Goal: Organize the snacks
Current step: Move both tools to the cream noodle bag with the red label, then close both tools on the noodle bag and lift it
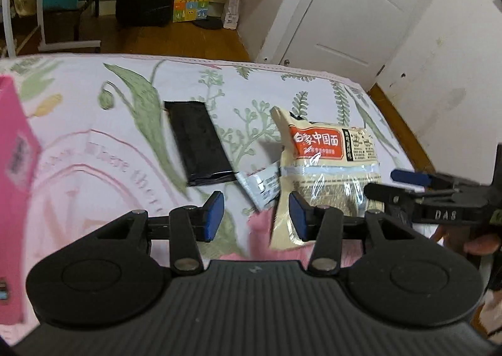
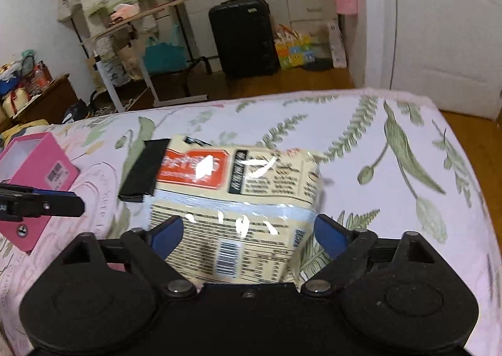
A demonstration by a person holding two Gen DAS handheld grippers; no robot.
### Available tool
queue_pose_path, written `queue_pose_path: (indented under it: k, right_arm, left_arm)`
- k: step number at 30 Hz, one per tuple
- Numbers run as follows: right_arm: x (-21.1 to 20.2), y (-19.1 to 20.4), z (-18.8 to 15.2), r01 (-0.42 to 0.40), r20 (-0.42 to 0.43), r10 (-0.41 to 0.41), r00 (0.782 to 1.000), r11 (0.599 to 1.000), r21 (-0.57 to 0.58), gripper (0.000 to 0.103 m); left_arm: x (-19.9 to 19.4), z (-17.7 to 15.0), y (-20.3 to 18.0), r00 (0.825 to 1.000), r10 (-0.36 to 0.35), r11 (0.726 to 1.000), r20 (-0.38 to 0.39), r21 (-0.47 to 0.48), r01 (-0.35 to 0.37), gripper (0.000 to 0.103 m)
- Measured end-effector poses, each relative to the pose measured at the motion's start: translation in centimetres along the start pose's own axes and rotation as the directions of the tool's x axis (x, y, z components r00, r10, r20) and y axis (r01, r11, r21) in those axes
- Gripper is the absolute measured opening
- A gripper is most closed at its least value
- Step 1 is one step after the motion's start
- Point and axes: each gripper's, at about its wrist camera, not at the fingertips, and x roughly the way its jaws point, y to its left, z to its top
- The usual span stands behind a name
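On the floral bedspread (image 2: 392, 199), a noodle packet (image 2: 238, 199) lies between the wide-open right gripper (image 2: 248, 233).
Left gripper (image 1: 257, 214), beside that packet, stands partly open, holding nothing.

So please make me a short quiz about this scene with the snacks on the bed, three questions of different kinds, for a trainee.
1. True or false: the right hand-held gripper has its pads pressed on the noodle packet.
2. Multiple choice: what lies directly left of the noodle packet in the left wrist view? A) a green bottle B) a small white sachet C) a red cup
3. Fill in: the box at the left edge of the bed is ____ in colour.

Key
1. False. The jaws stand open on either side of the packet.
2. B. Further left lies the black packet.
3. Pink, the pink box.
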Motion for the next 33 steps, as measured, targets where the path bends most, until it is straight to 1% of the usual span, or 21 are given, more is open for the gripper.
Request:
queue_pose_path:
  k: [2,4,7,9,10,11,13,14,16,19,22,26,29,33]
  right_arm:
    - [0.6,-0.6,-0.2,-0.019,-0.013,0.020,1.000,1.000,0.020,0.096]
    - [1.3,-0.9,-0.3,-0.062,-0.045,0.063,0.997,0.998,0.030,0.097]
    - [2.4,-1.2,-0.4,-0.095,-0.087,0.097,0.991,0.995,0.030,0.098]
    - [3.5,-1.3,-0.5,-0.116,-0.147,0.119,0.982,0.993,0.028,0.100]
    - [4.2,-1.2,-0.7,-0.119,-0.193,0.120,0.974,0.993,0.018,0.101]
    - [4.6,-1.0,-0.8,-0.118,-0.217,0.114,0.970,0.993,-0.004,0.103]
    - [4.7,0.0,-1.3,-0.111,-0.205,0.091,0.975,0.990,-0.088,0.103]
    - [4.7,0.3,-1.4,-0.107,-0.203,0.083,0.976,0.988,-0.110,0.103]
    - [4.8,0.7,-1.9,-0.098,-0.183,0.075,0.980,0.988,-0.116,0.103]
    - [4.4,1.1,-2.9,-0.068,-0.123,0.053,0.991,0.989,-0.128,0.103]
    - [3.9,1.9,-3.7,-0.037,-0.090,0.026,0.996,0.992,-0.118,0.103]
    - [3.2,3.1,-4.3,-0.010,-0.087,0.002,0.996,0.995,-0.096,0.103]
    - [2.5,3.8,-4.8,-0.006,-0.094,-0.003,0.996,0.996,-0.094,0.103]
    - [1.3,4.5,-5.3,-0.010,-0.120,0.004,0.993,0.999,-0.045,0.103]
  left_arm:
    - [1.4,0.0,0.1,0.999,-0.035,0.999,-0.018,-0.043,0.034,0.045]
    - [3.1,0.1,0.0,0.995,-0.071,0.995,-0.063,-0.074,0.067,0.045]
    - [4.7,-0.1,-0.2,0.992,-0.116,0.987,-0.059,-0.115,0.109,0.045]
    - [5.7,-0.1,-0.4,0.988,-0.142,0.983,-0.068,-0.131,0.132,0.045]
    - [6.1,-0.1,-0.5,0.986,-0.148,0.981,-0.074,-0.135,0.137,0.045]
    - [6.5,-0.2,-0.6,0.984,-0.159,0.979,-0.076,-0.138,0.148,0.045]
    - [7.7,-0.3,-0.7,0.978,-0.189,0.973,-0.089,-0.155,0.173,0.044]
    - [8.1,-0.4,-0.7,0.977,-0.195,0.969,-0.087,-0.171,0.178,0.044]
    - [8.5,-0.7,-0.4,0.975,-0.211,0.961,-0.071,-0.198,0.193,0.045]
    - [8.5,-0.7,-0.1,0.972,-0.226,0.959,-0.068,-0.190,0.210,0.044]
    - [8.4,-0.8,-0.1,0.965,-0.251,0.954,-0.077,-0.188,0.233,0.044]
    - [7.8,-0.7,-0.7,0.965,-0.234,0.967,-0.117,-0.135,0.218,0.045]
    - [7.2,-0.7,-1.4,0.962,-0.219,0.974,-0.161,-0.092,0.206,0.045]
    - [6.0,-1.1,-2.2,0.960,-0.193,0.981,-0.204,-0.049,0.187,0.045]
